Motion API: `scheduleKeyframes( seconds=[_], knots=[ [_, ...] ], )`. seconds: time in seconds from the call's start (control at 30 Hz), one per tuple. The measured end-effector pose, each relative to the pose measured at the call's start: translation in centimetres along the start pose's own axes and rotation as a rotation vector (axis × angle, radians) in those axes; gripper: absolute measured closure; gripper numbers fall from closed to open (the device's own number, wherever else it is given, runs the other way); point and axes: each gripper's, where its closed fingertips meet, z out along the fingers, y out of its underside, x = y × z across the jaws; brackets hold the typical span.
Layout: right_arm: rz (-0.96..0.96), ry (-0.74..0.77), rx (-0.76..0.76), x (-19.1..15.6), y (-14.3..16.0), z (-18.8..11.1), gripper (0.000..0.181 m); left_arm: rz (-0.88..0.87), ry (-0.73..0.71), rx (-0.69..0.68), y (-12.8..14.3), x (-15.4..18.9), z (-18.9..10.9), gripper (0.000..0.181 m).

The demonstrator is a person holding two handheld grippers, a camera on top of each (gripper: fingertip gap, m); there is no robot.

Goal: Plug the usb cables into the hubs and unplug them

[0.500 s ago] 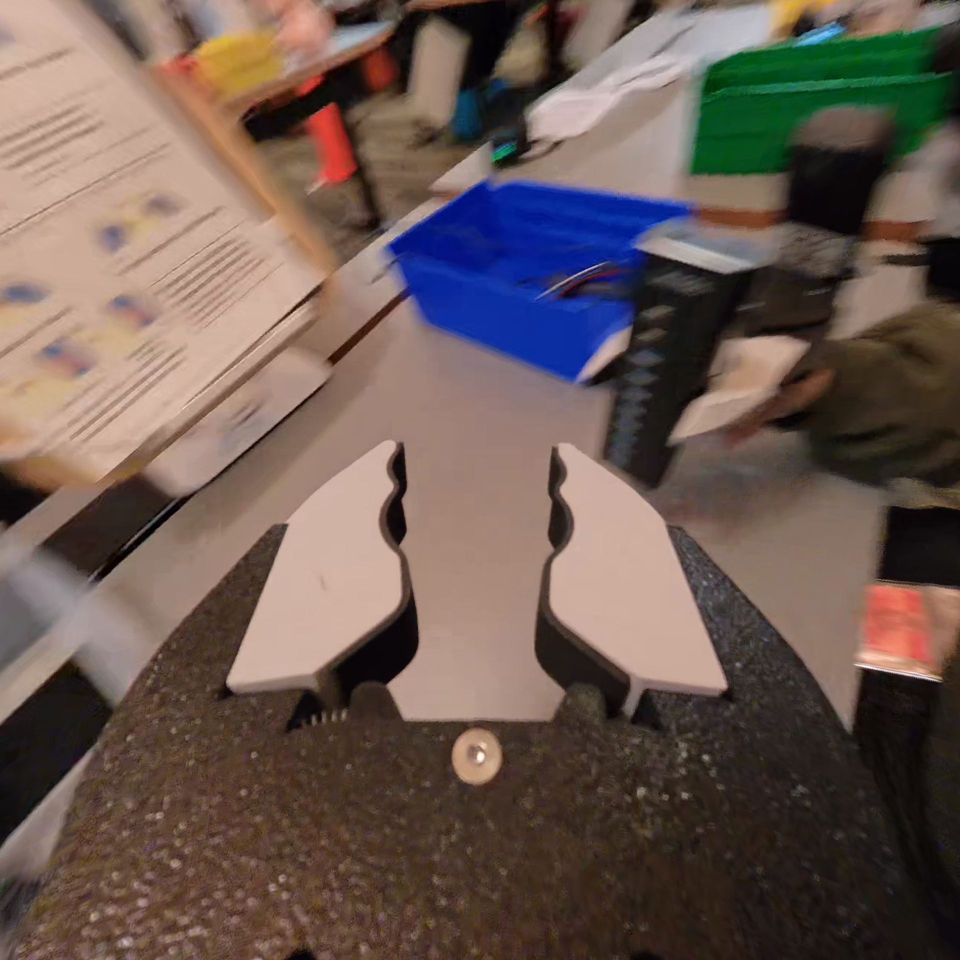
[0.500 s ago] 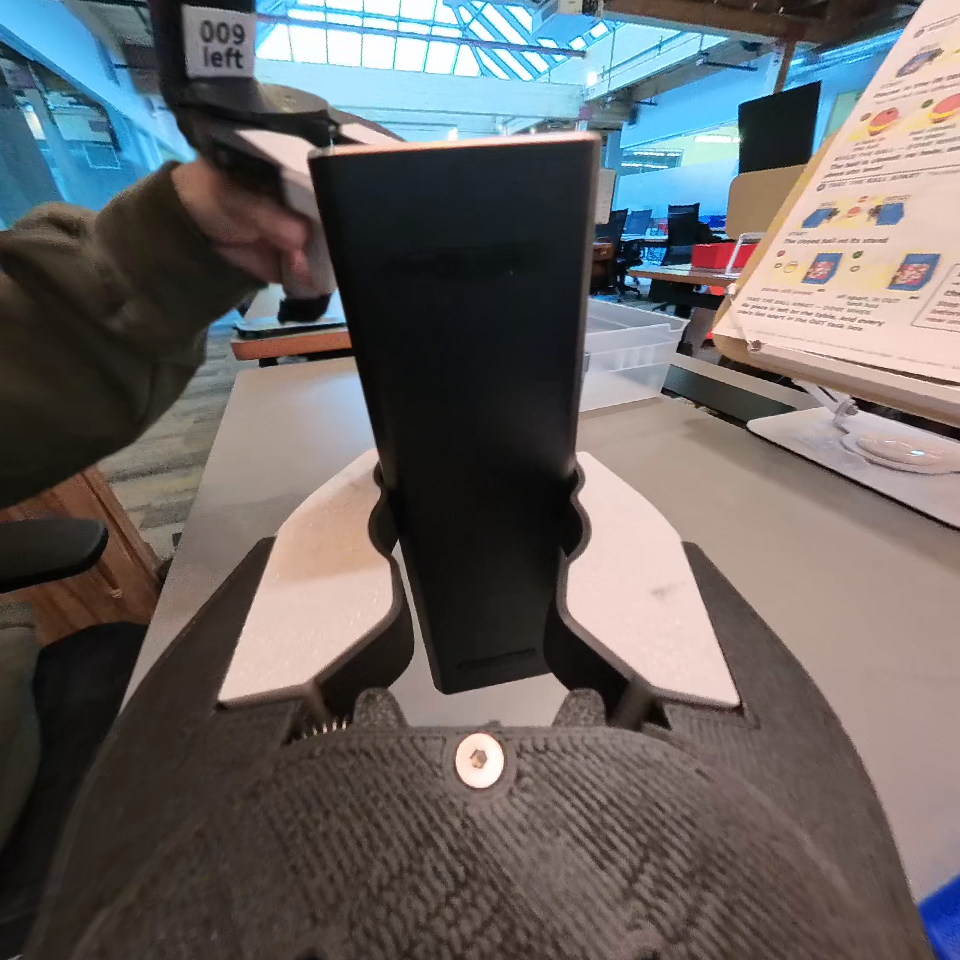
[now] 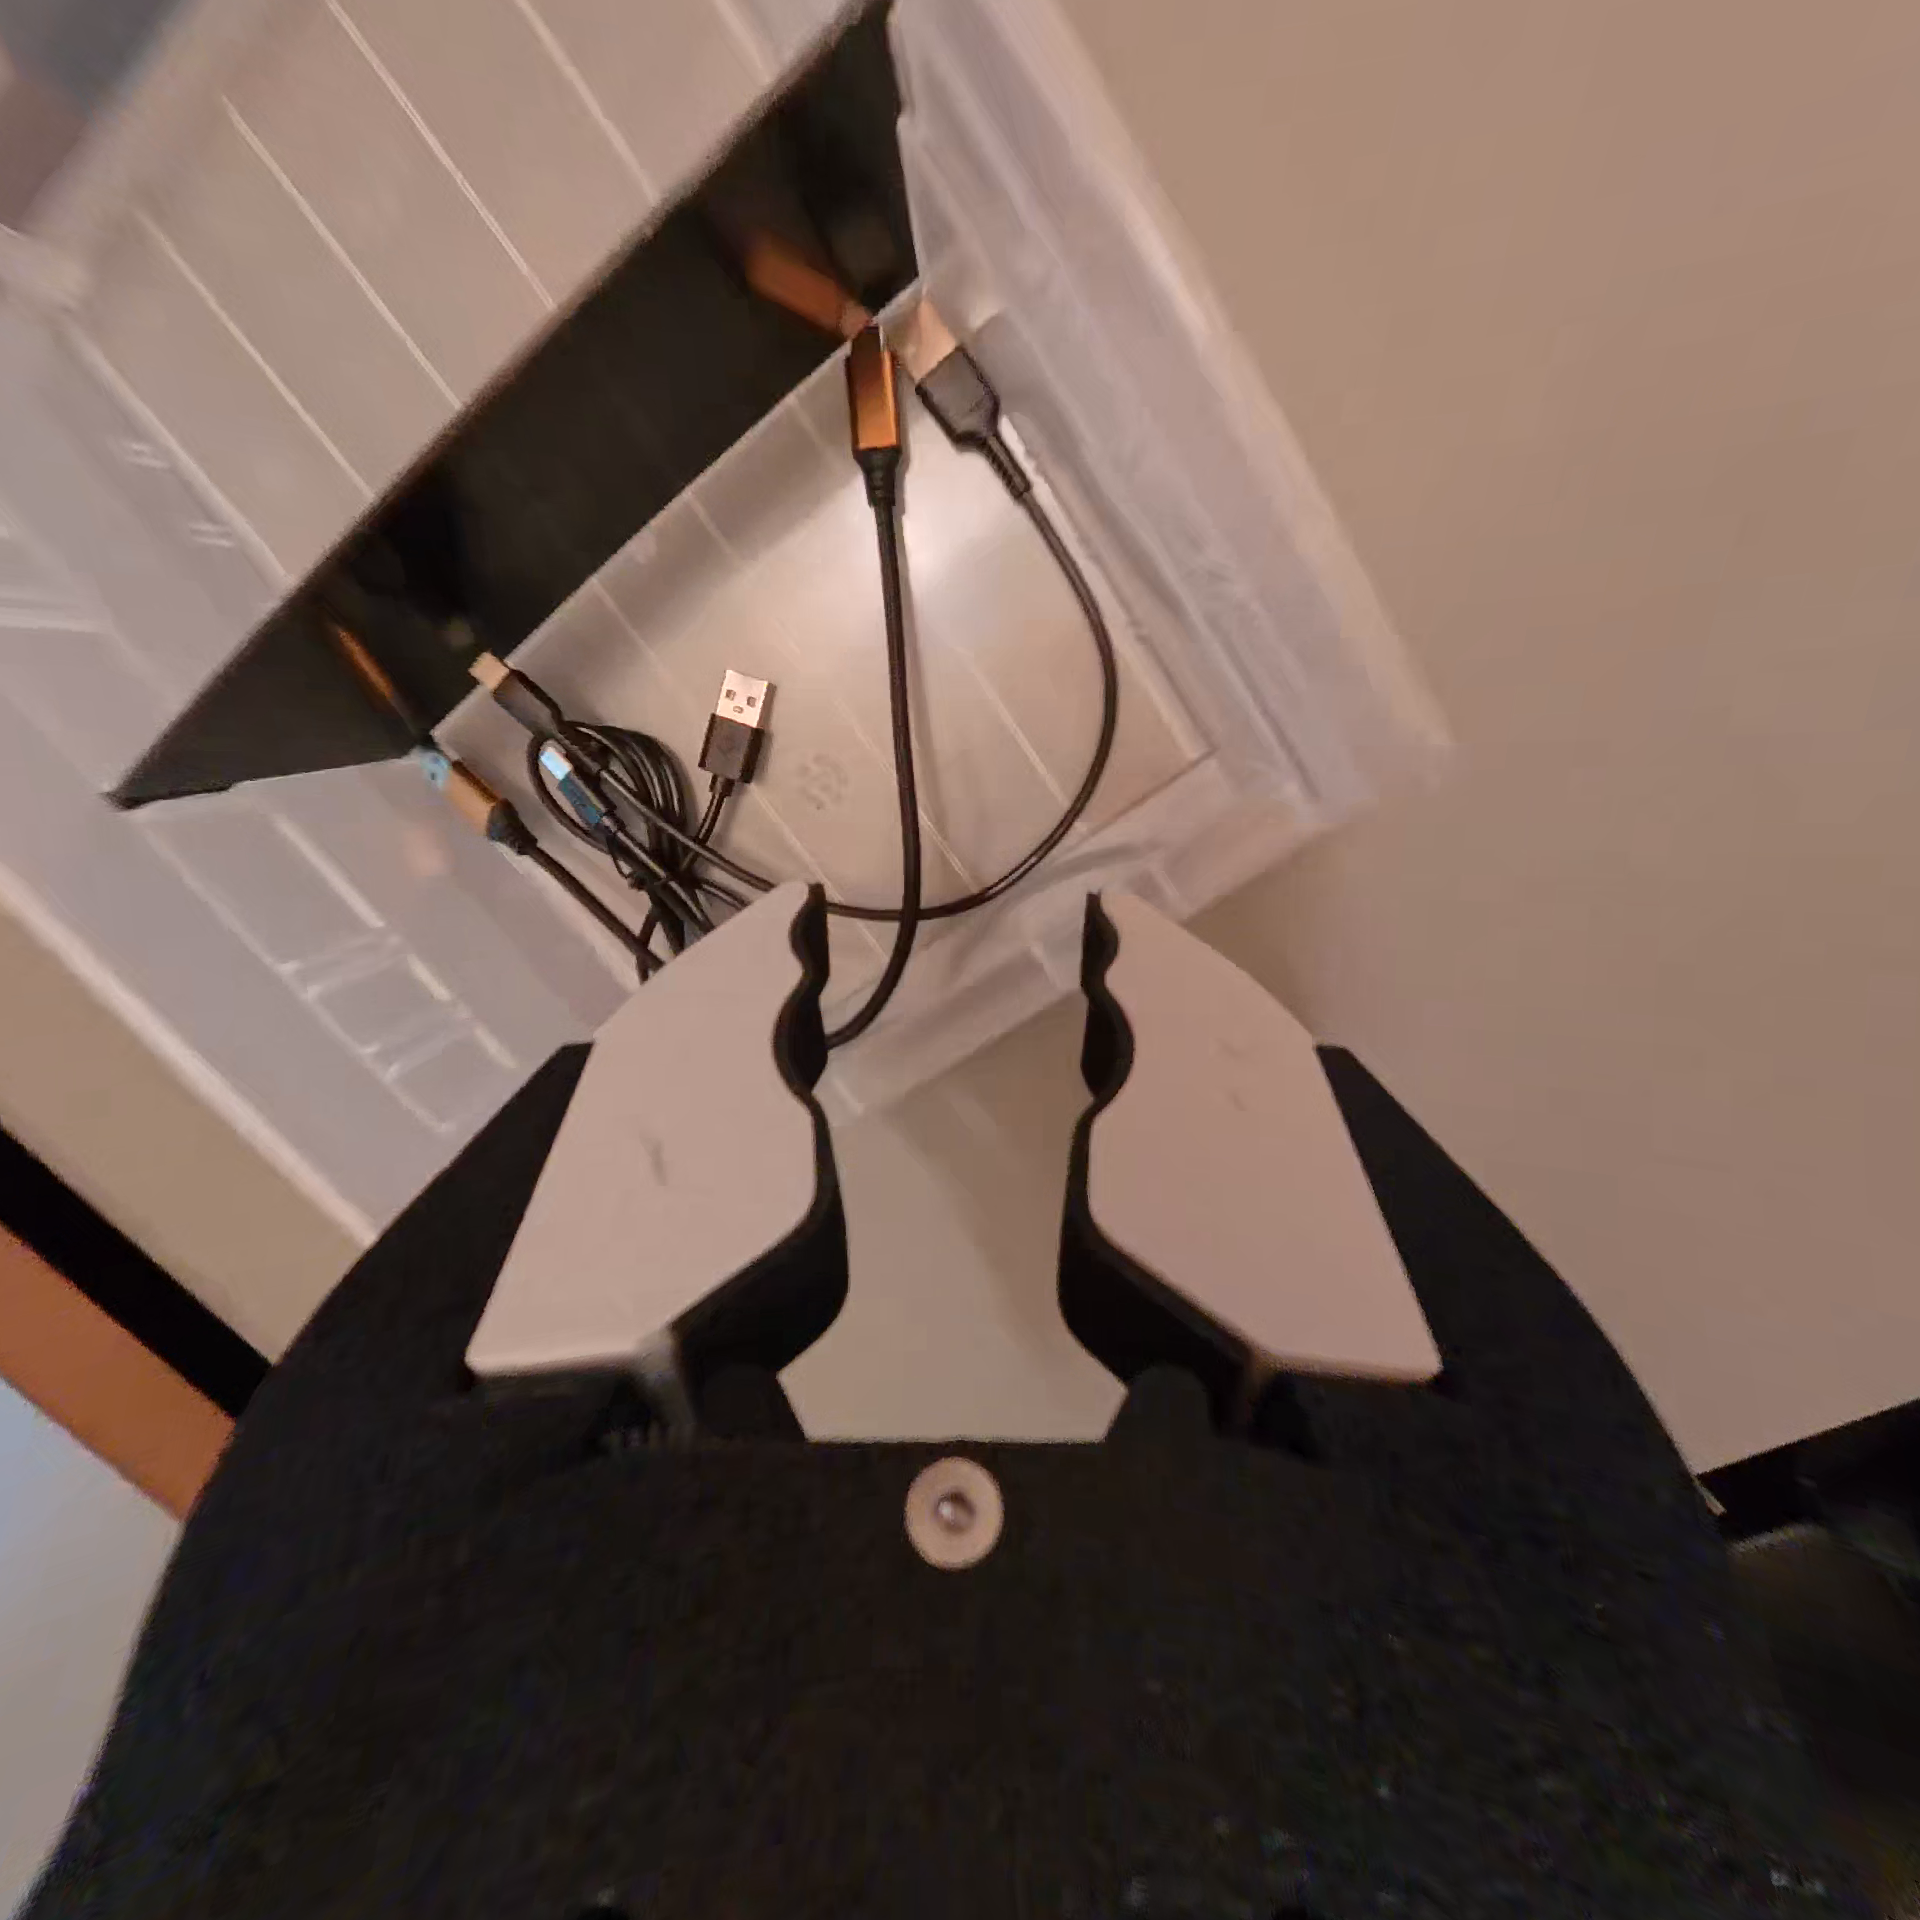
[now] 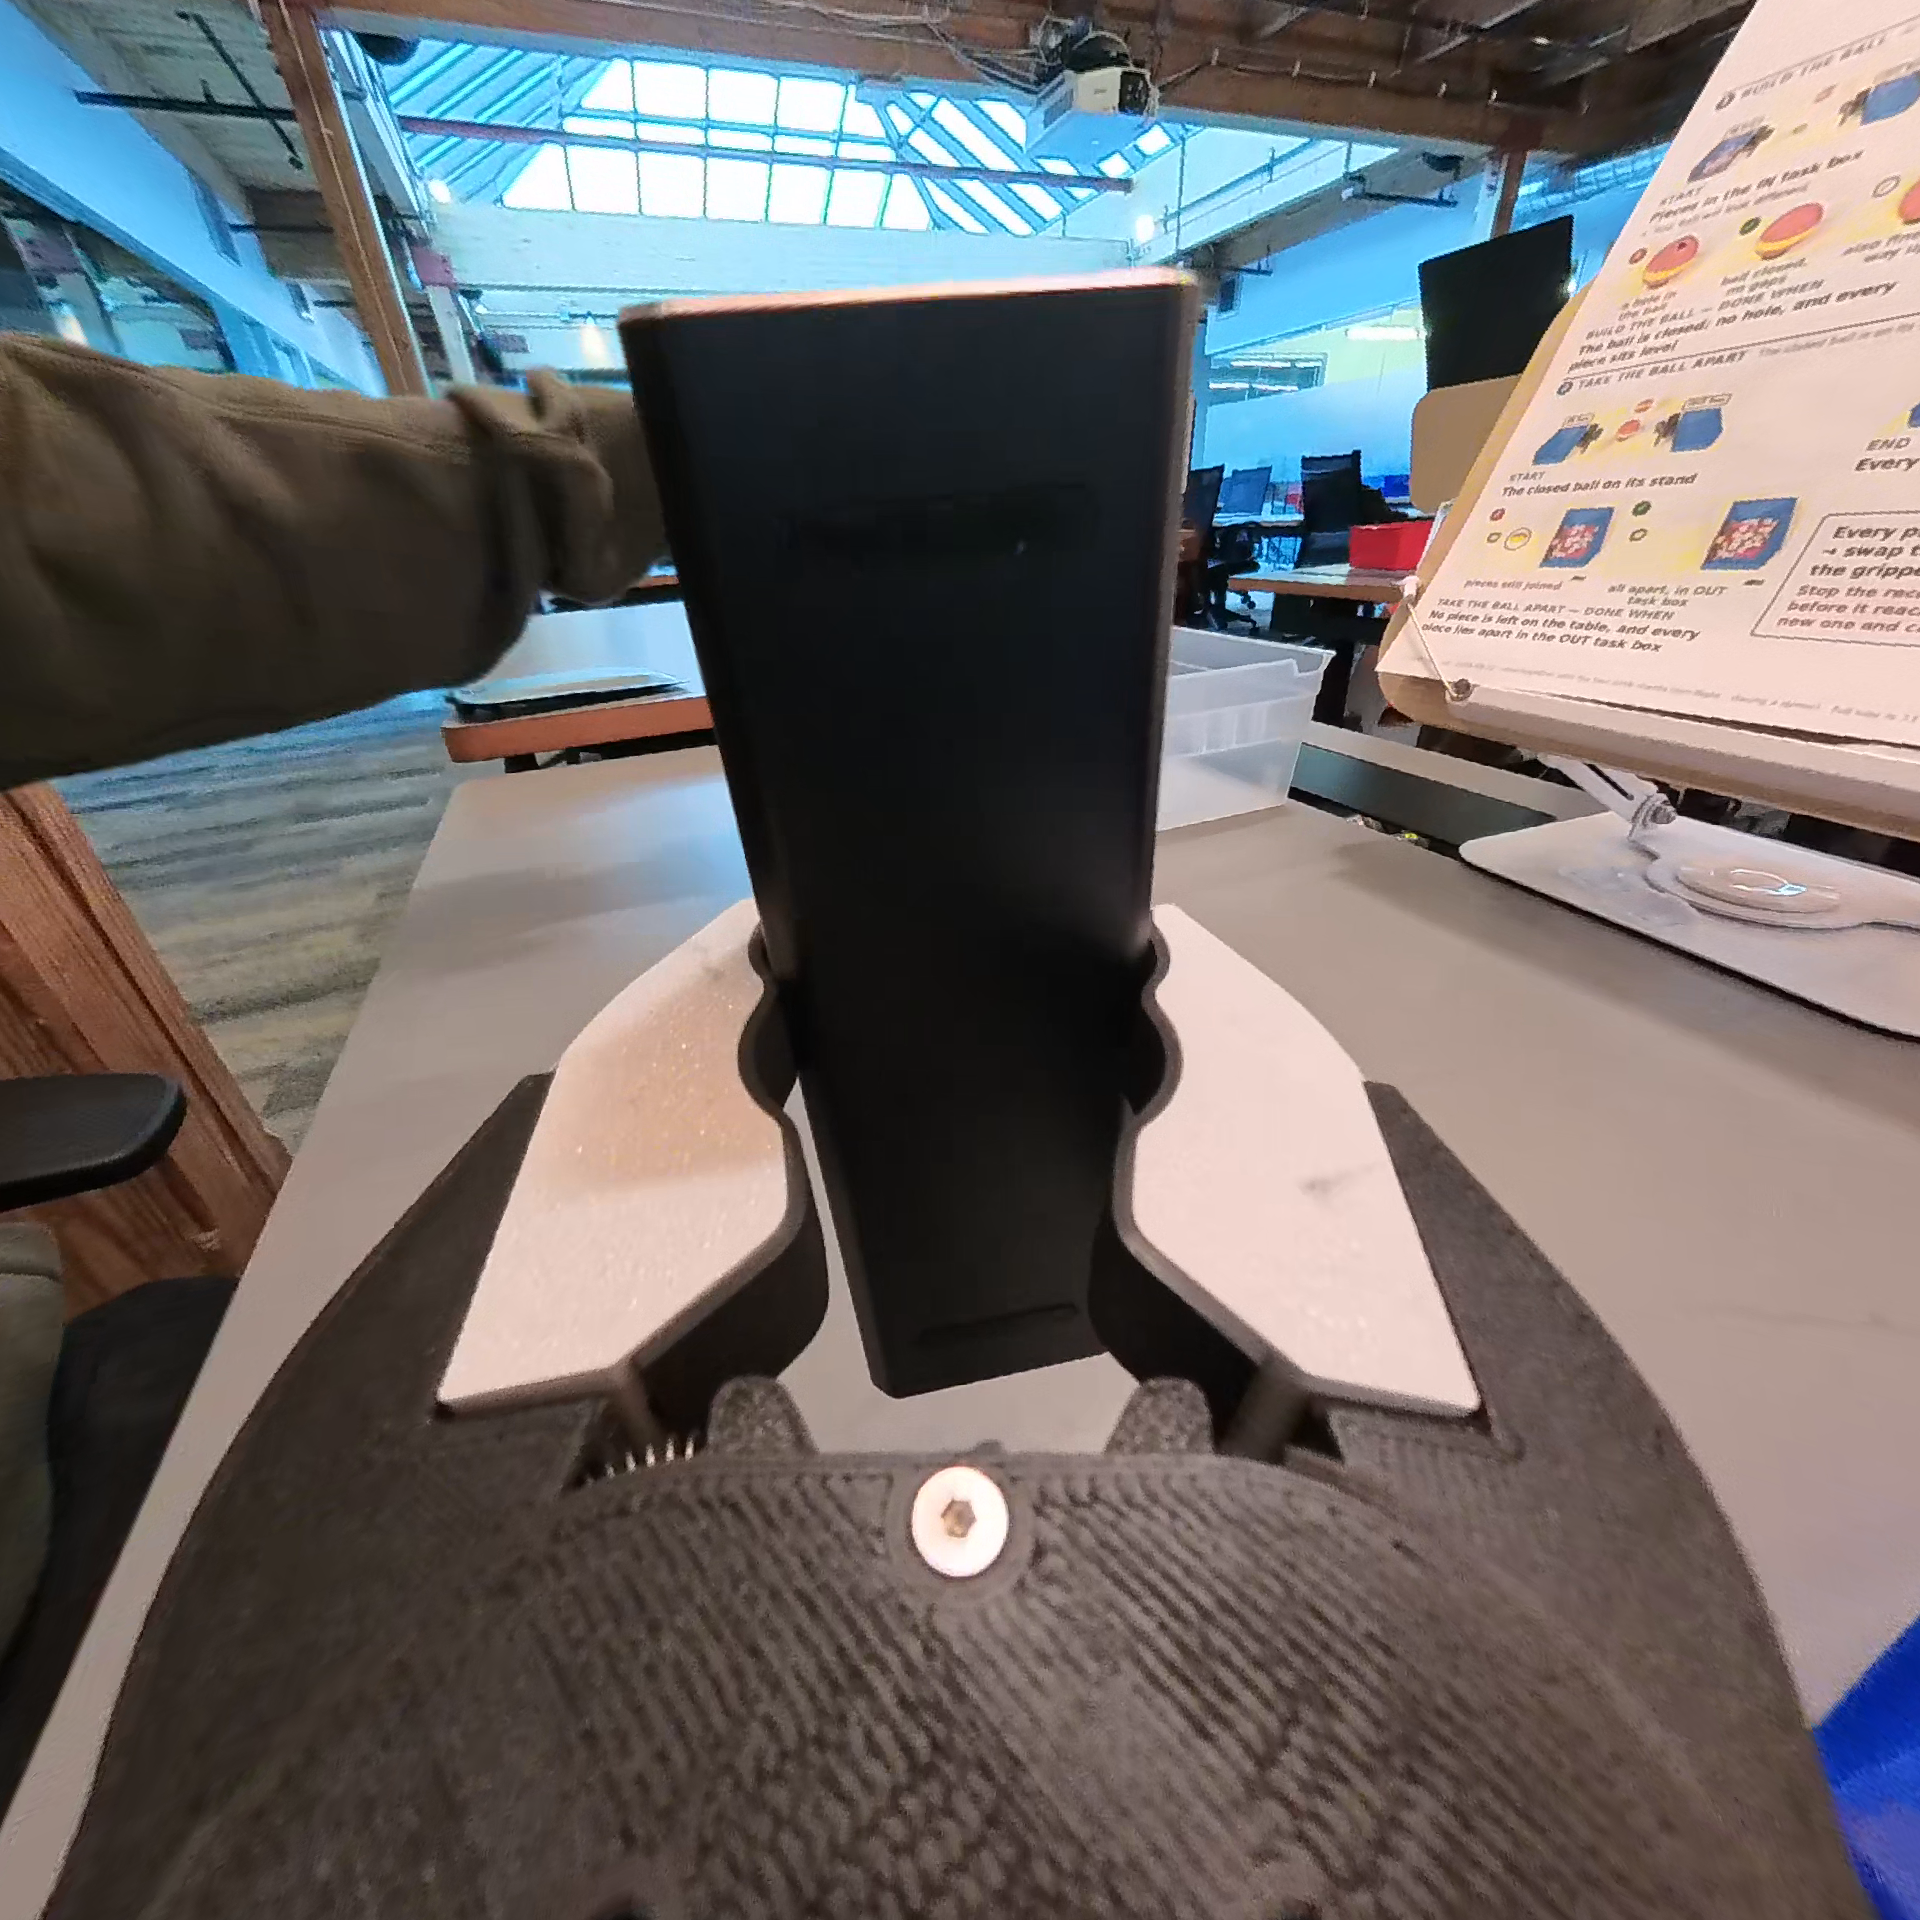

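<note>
My right gripper (image 4: 956,935) is shut on a tall black hub (image 4: 935,675) and holds it upright above the grey table (image 4: 1558,1143). My left gripper (image 3: 951,914) is open and empty. It points down into a clear plastic bin (image 3: 1195,540) of USB cables. A bronze plug (image 3: 873,400) and a black plug (image 3: 961,400) lie at the bin's far corner against a dark glossy panel (image 3: 571,499). A loose black USB-A plug (image 3: 740,717) and a cable coil (image 3: 613,790) lie nearer. One cable runs beside my left fingertip. The ports on the hub are hidden.
A sleeved arm (image 4: 260,551) reaches behind the hub toward the clear bin (image 4: 1236,717). An instruction board (image 4: 1714,416) stands on a white base (image 4: 1714,914) at the right. A blue bin corner (image 4: 1870,1787) shows at the lower right. A wooden cabinet (image 4: 94,987) stands left of the table. To reach the loose black USB-A plug (image 3: 740,717) in a straight line is about 10 cm for my left fingers, about 45 cm for my right.
My left gripper has swung from facing the blue bin across the table to pointing down into the clear bin of cables. It is still open. My right gripper still holds the hub.
</note>
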Motion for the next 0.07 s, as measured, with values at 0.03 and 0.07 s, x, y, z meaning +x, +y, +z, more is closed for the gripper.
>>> scheduleKeyframes(
  seconds=[0.03, 0.07],
  knots=[
    [0.006, 0.001, 0.002, 0.05, 0.06, 0.05, 0.118, -0.013, 0.016, -0.028, -0.02, -0.32, 1.06, 0.137],
    [0.007, -0.003, 0.004, 0.03, 0.11, 0.07, 0.118, -0.022, 0.034, -0.054, -0.07, -0.57, 2.04, 0.138]
  ],
)
